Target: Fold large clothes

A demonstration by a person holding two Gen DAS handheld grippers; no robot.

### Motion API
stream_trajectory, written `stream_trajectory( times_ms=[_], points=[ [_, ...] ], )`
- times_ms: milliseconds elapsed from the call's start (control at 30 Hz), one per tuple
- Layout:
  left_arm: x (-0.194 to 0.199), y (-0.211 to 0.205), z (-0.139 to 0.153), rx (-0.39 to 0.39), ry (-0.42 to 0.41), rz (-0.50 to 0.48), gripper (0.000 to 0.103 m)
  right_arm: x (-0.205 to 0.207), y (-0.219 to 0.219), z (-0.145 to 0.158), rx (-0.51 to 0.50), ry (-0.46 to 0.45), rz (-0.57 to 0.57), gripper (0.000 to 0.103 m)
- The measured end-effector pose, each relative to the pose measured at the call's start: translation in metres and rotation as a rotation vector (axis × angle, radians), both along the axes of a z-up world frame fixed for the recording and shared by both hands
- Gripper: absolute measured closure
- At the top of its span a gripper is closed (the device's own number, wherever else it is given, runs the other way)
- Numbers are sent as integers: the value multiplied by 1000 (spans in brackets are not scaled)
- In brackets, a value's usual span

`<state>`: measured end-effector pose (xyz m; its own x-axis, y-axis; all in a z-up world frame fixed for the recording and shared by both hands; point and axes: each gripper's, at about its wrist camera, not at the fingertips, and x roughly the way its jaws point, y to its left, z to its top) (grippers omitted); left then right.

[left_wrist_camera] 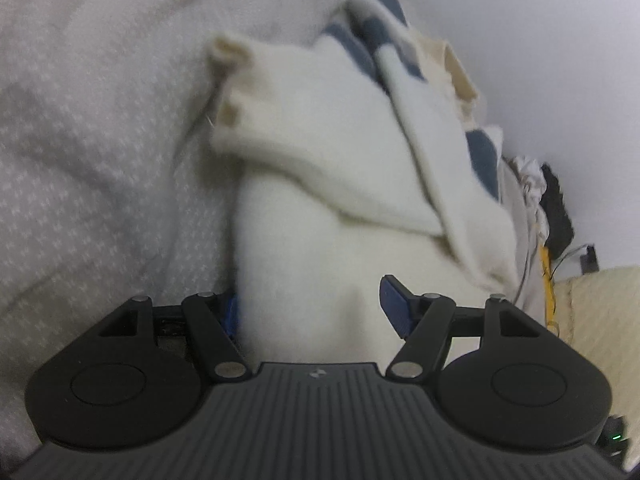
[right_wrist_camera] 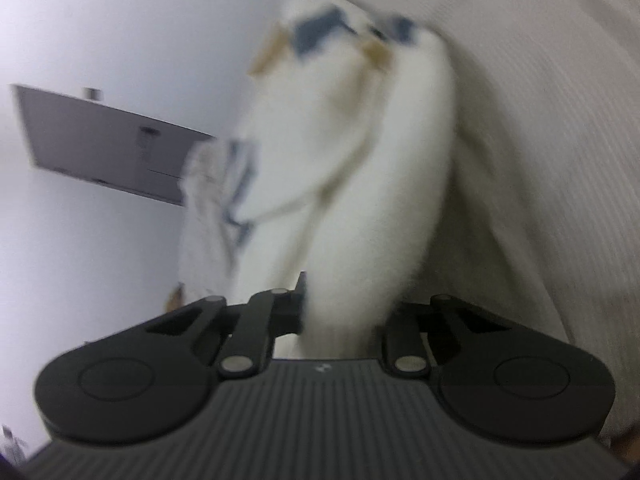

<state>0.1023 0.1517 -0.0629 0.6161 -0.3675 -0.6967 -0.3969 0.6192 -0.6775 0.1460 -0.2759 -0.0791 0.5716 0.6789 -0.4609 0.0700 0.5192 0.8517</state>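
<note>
A thick white fleece garment (left_wrist_camera: pixel 320 128) with blue patches and beige cuffs lies bunched on the bed. In the left wrist view it runs straight in between the fingers of my left gripper (left_wrist_camera: pixel 312 304). The blue pads (left_wrist_camera: pixel 394 308) stand wide on either side of it and do not squeeze it, so the gripper is open. In the right wrist view the same white garment (right_wrist_camera: pixel 360 160) hangs lifted and blurred. Its lower end is pinched in my right gripper (right_wrist_camera: pixel 344 316), which is shut on it. The cloth hides most of the fingertips.
A grey patterned bedsheet (left_wrist_camera: pixel 80 160) covers the left. Other clothes (left_wrist_camera: pixel 532 200) are heaped by the white wall, with a cream cushion (left_wrist_camera: pixel 600 300) beside them. The right wrist view shows a grey panel (right_wrist_camera: pixel 100 140), a striped pale cloth (right_wrist_camera: pixel 212 208) and beige ribbed fabric (right_wrist_camera: pixel 540 160).
</note>
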Motion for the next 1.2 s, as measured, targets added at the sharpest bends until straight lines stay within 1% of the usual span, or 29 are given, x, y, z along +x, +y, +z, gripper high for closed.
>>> stream_trajectory(
  times_ms=[67, 167, 200, 233, 267, 333, 433, 500, 600, 667, 733, 900, 1033, 1200],
  points=[
    [2, -3, -3, 7, 11, -14, 31, -1, -1, 12, -14, -72, -1, 84],
    [4, -6, -5, 0, 13, -27, 32, 1, 1, 14, -20, -97, -5, 84],
    [4, -6, -5, -6, 8, -28, 36, 3, 4, 12, -23, -92, -2, 84],
    [3, -6, -6, -22, 0, -27, 45, 4, 4, 11, -29, -88, 0, 84],
    [4, -7, -7, -52, -12, -35, 50, 3, 3, 10, -33, -86, 1, 84],
    [4, -9, -11, -82, -7, -49, 73, 8, 5, 10, -33, -97, 3, 84],
    [5, -14, -11, -69, -13, -42, 83, 9, 10, 17, -51, -137, 13, 84],
    [-1, -13, -4, -51, -54, -20, 85, 5, 7, 16, -76, -148, 13, 84],
    [-10, -8, 8, -63, -133, 10, 86, 2, 3, 15, -109, -126, 4, 85],
    [-18, -4, 16, -92, -182, 21, 87, -1, -5, 15, -81, -106, -3, 85],
    [-24, -3, 24, -109, -220, 22, 87, -5, -9, 20, -79, -123, -8, 85],
    [-38, 4, 40, -130, -269, 21, 87, -17, -16, 31, -54, -180, 0, 86],
    [-45, 6, 55, -114, -305, 8, 88, -27, -24, 32, -2, -171, -7, 86],
    [-66, 4, 81, -74, -349, -19, 88, -44, -29, 47, 2, -211, 7, 86]
  ],
)
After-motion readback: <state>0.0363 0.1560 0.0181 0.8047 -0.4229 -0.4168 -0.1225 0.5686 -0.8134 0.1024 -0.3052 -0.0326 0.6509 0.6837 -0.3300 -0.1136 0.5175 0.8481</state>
